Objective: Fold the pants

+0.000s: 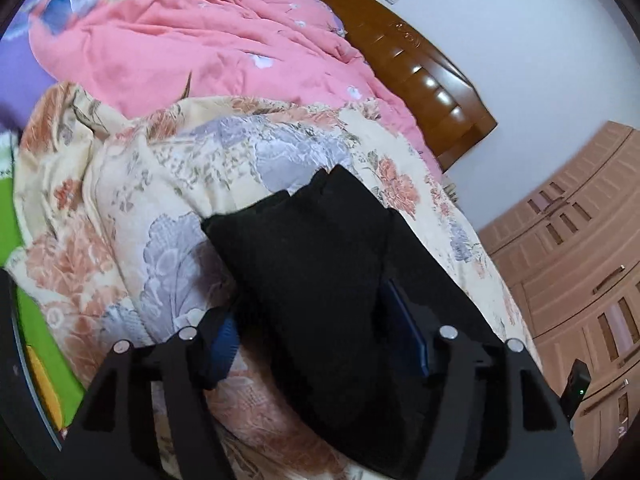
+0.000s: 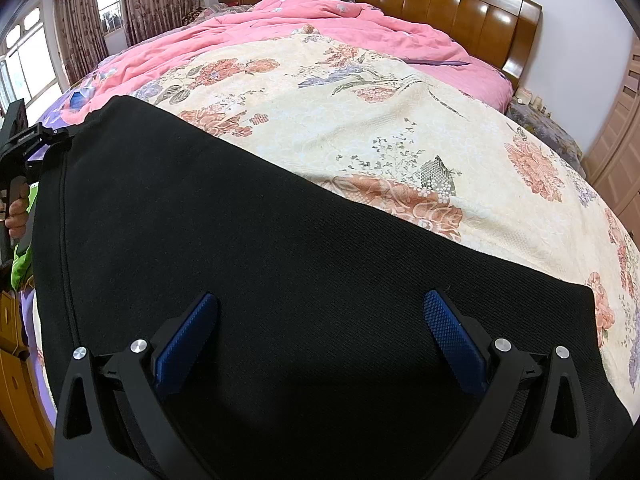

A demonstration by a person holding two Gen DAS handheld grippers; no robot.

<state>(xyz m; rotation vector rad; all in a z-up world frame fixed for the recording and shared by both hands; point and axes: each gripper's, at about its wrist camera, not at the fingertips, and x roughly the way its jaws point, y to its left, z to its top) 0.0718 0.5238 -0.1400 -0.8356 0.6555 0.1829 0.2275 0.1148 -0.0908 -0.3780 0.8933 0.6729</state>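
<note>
Gripping black pants [image 1: 320, 280] w/ left gripper [image 1: 324, 344]: cloth bunched between the blue pads [image 1: 224, 344], held fairly wide by the fabric's bulk, L pad partly showing, R pad mostly buried. Lifted end runs far-ward from the fingers, above the floral cream blanket [image 1: 180, 208]; pink quilt [image 1: 200, 48] and wooden headboard [image 1: 420, 72] farther off.

Moving right: pants [image 2: 240, 240] spread flat on floral cream blanket [image 2: 360, 120], long axis running left–right across the near side of the bed. Left gripper's body [image 2: 24, 148] at the far-left end of the cloth. Right gripper [image 2: 320, 336] hovering over the near-right part, jaws wide, nothing between the pads [image 2: 452, 344]; can't tell if tips touch fabric.

Judged key relation: right-hand edge of pants lies just right of and beyond the right gripper, so R hand nearer that end; likely needs a pinch there before folding along the long axis toward the L-held end.
</note>
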